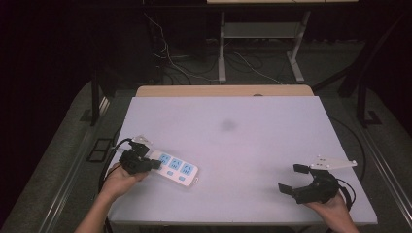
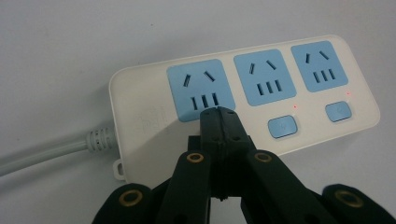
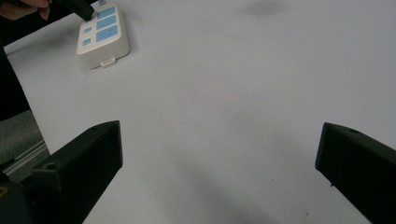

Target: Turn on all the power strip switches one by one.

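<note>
A white power strip lay flat near the left front part of the pale table, set at a slant with its grey cord leaving the end nearest the person's left hand. In the left gripper view the strip showed three blue socket panels in a row, each with a two-slot outlet above a three-slot one. Below the middle and far panels sat two blue rocker switches, each with a tiny red light glowing just above it. A faint embossed mark could be made out on the white face beside the nearest socket panel, but it was too pale to read; no other lettering or brand was legible.

The left gripper had its two black jaws pressed together, nothing between them, and their joined tip stood over the strip at the lower edge of the nearest blue panel, about where that panel's own switch would be. Whether the tip actually touched the strip could not be told for sure.

The right gripper rested low over the right front part of the table, well apart from the strip, its jaws spread wide and holding nothing, with bare tabletop between them. A faint dark smudge marked the table's middle.
</note>
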Tool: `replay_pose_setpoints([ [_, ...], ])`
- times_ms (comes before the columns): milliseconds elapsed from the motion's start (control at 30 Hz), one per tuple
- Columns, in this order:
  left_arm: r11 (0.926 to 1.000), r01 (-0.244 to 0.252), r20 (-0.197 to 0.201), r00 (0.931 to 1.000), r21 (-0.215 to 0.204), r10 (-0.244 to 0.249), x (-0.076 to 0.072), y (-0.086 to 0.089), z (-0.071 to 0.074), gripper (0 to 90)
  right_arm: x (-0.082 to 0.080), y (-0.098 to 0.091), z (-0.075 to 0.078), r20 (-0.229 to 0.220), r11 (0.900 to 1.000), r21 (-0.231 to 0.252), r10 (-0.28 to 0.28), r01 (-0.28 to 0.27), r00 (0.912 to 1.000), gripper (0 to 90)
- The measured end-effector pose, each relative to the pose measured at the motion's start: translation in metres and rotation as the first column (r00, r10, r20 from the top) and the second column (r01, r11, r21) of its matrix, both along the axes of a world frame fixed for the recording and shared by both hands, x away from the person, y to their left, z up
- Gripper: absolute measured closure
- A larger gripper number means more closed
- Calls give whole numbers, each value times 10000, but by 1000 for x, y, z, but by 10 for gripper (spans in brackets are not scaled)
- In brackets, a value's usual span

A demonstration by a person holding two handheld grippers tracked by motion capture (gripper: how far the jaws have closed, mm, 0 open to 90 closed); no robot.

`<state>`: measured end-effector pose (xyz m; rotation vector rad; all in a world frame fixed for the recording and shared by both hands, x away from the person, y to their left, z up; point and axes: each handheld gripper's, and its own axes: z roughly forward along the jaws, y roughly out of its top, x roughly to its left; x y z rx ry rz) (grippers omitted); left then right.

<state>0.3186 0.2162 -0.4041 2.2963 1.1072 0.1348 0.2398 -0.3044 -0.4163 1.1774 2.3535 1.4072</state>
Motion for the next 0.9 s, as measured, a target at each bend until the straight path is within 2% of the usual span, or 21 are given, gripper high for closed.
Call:
replay_pose_setpoints([
  [367, 9997, -178, 90, 9998, -148, 179, -2, 0, -1, 900, 0, -2, 0, 3, 10000, 53, -84, 84, 10000, 6],
  [500, 9994, -272, 268, 9993, -206, 277, -1, 1, 0, 899, 0, -3, 0, 9, 9999, 58, -110, 110, 9999, 6],
  [633, 9978, -359, 417, 9984, -558, 383, -1, 0, 1, 899, 0, -3, 0, -12, 9999, 58, -132, 132, 9999, 6],
  [900, 9961, -365, 906, 9949, -802, 438, 0, -2, 15, 897, 0, -4, 0, -10, 9999, 74, -143, 143, 9999, 6],
])
